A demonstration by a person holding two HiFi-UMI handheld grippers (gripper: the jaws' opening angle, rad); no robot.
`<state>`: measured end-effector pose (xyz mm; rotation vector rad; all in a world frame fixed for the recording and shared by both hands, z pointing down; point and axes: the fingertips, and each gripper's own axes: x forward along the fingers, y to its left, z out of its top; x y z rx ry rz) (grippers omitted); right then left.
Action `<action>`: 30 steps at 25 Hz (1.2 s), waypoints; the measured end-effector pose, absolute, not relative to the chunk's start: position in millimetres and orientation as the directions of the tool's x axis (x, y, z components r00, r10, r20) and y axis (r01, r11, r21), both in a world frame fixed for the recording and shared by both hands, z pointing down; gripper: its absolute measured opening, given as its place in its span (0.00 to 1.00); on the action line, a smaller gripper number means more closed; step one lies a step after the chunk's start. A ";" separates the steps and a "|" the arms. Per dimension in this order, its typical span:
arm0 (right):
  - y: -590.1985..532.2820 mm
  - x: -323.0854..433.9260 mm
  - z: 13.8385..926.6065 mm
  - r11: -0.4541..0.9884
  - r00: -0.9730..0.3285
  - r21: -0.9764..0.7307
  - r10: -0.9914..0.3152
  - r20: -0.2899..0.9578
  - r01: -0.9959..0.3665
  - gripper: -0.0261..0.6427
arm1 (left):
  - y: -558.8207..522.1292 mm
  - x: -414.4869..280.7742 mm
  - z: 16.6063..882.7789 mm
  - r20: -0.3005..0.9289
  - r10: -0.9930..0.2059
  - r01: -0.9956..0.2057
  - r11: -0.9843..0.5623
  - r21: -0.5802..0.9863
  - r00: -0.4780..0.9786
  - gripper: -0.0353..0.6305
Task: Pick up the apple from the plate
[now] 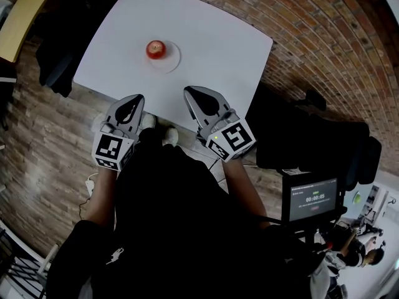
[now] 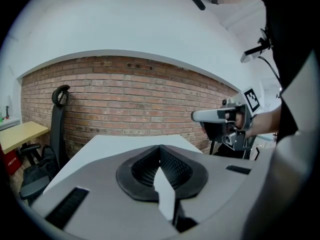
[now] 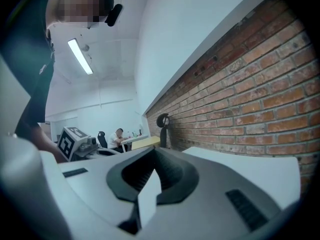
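Observation:
A red apple (image 1: 156, 48) sits on a small white plate (image 1: 171, 59) toward the far left part of the white table (image 1: 212, 42). Both grippers hover side by side at the table's near edge, well short of the plate. My left gripper (image 1: 134, 99) points at the table, shut and empty (image 2: 160, 148). Its camera also catches the right gripper (image 2: 219, 115) off to the right. My right gripper (image 1: 189, 91) is likewise shut with nothing in it (image 3: 154, 151). Neither gripper view shows the apple or the plate.
A black office chair (image 1: 312, 139) stands right of the table, with a small screen on a stand (image 1: 310, 199) beside it. A yellow desk (image 1: 22, 17) lies at the far left. A brick wall (image 2: 140, 104) backs the table. A person sits at a distant desk (image 3: 119, 134).

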<state>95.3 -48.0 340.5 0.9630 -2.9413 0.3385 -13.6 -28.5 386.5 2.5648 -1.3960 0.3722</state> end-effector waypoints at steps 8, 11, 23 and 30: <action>-51.0 104.1 346.2 0.769 -0.794 -0.204 -0.600 0.096 -0.606 0.04 | -35.2 -1.0 386.4 0.313 -0.773 -0.822 -0.568 0.045 0.551 0.06; -53.5 105.3 346.7 0.764 -0.788 -0.201 -0.607 0.099 -0.613 0.05 | -39.3 4.0 384.6 0.307 -0.768 -0.814 -0.580 0.040 0.562 0.06; -81.3 77.5 350.4 0.766 -0.784 -0.166 -0.605 0.138 -0.621 0.04 | -60.7 -2.6 393.9 0.311 -0.746 -0.793 -0.607 0.047 0.589 0.06; -108.8 58.9 362.0 0.759 -0.773 -0.154 -0.609 0.179 -0.633 0.04 | -84.1 -15.1 404.2 0.320 -0.727 -0.779 -0.623 0.065 0.608 0.06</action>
